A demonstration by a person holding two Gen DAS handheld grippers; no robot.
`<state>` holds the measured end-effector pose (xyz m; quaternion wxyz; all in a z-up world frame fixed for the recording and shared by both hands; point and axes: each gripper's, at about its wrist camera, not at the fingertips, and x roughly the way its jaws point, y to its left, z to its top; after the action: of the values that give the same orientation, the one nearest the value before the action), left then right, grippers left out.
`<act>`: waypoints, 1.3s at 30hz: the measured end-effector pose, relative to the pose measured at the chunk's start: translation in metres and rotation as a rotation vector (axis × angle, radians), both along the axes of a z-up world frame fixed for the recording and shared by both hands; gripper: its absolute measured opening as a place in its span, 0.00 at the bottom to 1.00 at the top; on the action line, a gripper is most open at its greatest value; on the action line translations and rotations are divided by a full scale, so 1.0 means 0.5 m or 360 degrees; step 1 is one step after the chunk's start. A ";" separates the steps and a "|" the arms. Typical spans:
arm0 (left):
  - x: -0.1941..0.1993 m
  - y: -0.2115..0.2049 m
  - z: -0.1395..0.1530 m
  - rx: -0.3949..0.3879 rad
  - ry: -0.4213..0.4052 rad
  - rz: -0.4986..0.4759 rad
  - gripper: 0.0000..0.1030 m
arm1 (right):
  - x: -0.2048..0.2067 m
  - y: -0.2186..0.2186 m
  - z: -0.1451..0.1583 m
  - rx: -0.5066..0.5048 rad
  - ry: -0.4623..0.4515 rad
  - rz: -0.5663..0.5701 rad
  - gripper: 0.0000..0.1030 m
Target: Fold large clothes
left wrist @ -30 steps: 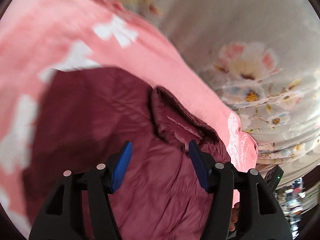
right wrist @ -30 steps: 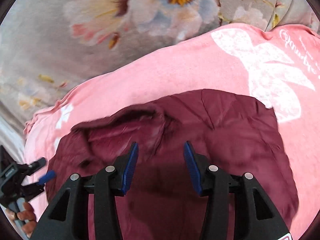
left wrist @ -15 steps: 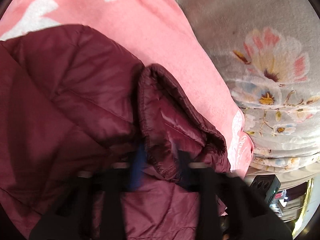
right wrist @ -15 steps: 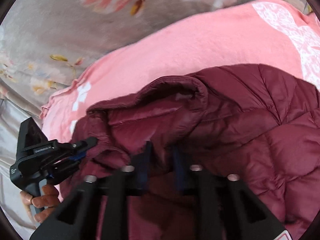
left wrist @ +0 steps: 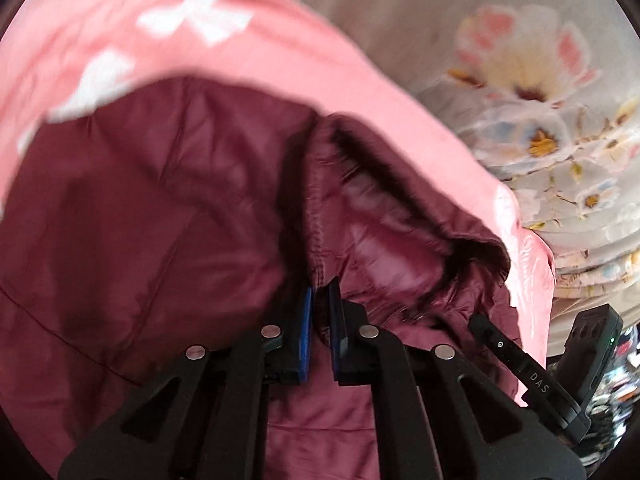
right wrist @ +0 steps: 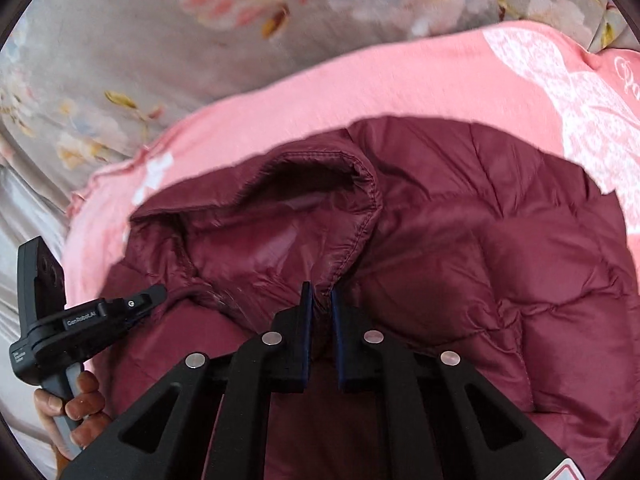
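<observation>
We see a maroon quilted jacket (left wrist: 160, 220) spread over a pink blanket (left wrist: 120, 40) printed with white shapes, the blanket itself lying on a grey floral bedspread (left wrist: 520, 80). The jacket takes up the middle and lower part of both wrist views, its stitched panels puffed and creased, its collar (right wrist: 320, 200) standing open as a dark hollow with a shiny lining inside.

In the left wrist view, the left tongs (left wrist: 320, 320) are drawn narrow, their blue pads pinching a seamed fold of the jacket at the collar's edge. At the lower right of that view the black body of the other tool reaches in against the jacket's hem, with blurred room clutter behind it.

In the right wrist view, the right tongs (right wrist: 320, 316) are likewise nearly closed, gripping a ridge of maroon fabric just below the collar opening. At the lower left, the left tongs (right wrist: 140, 300) touch the jacket's edge, and the person's hand (right wrist: 76, 404) wraps the tool's grey handle beside the blanket's border.

The pink blanket frames the jacket on the far side in both views, and the floral bedspread fills the space beyond. Edges of the left wrist view are smeared by blur.
</observation>
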<state>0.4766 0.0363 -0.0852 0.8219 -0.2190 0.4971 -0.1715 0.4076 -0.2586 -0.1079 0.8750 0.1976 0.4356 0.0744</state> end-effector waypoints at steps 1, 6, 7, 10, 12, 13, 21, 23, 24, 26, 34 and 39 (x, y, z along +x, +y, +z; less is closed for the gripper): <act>0.001 0.003 -0.008 -0.0010 0.0002 -0.0001 0.07 | 0.002 0.003 -0.011 -0.0020 0.0007 0.0005 0.08; -0.008 0.004 -0.027 -0.0008 -0.0099 -0.0020 0.07 | 0.007 0.004 -0.033 -0.0044 -0.0023 0.0000 0.05; -0.013 0.001 -0.028 0.0011 -0.0123 -0.0025 0.07 | 0.007 0.003 -0.034 -0.0034 -0.0028 0.0003 0.05; -0.025 -0.002 -0.025 0.0058 -0.0187 -0.0037 0.08 | -0.005 -0.008 -0.025 0.0007 -0.0030 0.0018 0.09; -0.038 0.009 -0.011 0.0078 -0.0207 -0.0032 0.13 | -0.030 -0.025 -0.005 0.0027 -0.0041 0.0012 0.17; -0.042 0.009 0.000 0.0097 -0.0217 -0.0031 0.15 | -0.043 -0.035 0.010 0.0010 -0.0055 -0.0006 0.19; -0.019 0.047 0.167 0.0248 -0.0416 0.0053 0.21 | -0.006 -0.060 0.166 -0.0073 -0.0246 -0.0088 0.21; 0.016 0.019 0.209 0.0259 -0.0457 0.0050 0.21 | 0.040 -0.041 0.185 -0.0067 -0.0261 -0.0085 0.21; 0.047 0.001 0.229 0.0237 -0.0445 0.0045 0.21 | 0.067 -0.028 0.191 -0.0061 -0.0265 -0.0085 0.20; 0.089 -0.018 0.244 0.0166 -0.0429 0.0076 0.21 | 0.108 -0.007 0.192 -0.0079 -0.0262 -0.0084 0.19; 0.173 -0.080 0.113 0.0220 -0.0187 0.0074 0.20 | 0.174 0.034 0.093 -0.0203 -0.0138 -0.0007 0.13; 0.139 -0.061 0.038 0.0200 -0.0126 0.0077 0.20 | 0.170 0.015 0.046 -0.0236 -0.0075 -0.0021 0.10</act>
<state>0.5460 0.0058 -0.0662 0.8570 -0.1718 0.4685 -0.1285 0.4924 -0.2510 -0.0851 0.8977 0.1333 0.4180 0.0408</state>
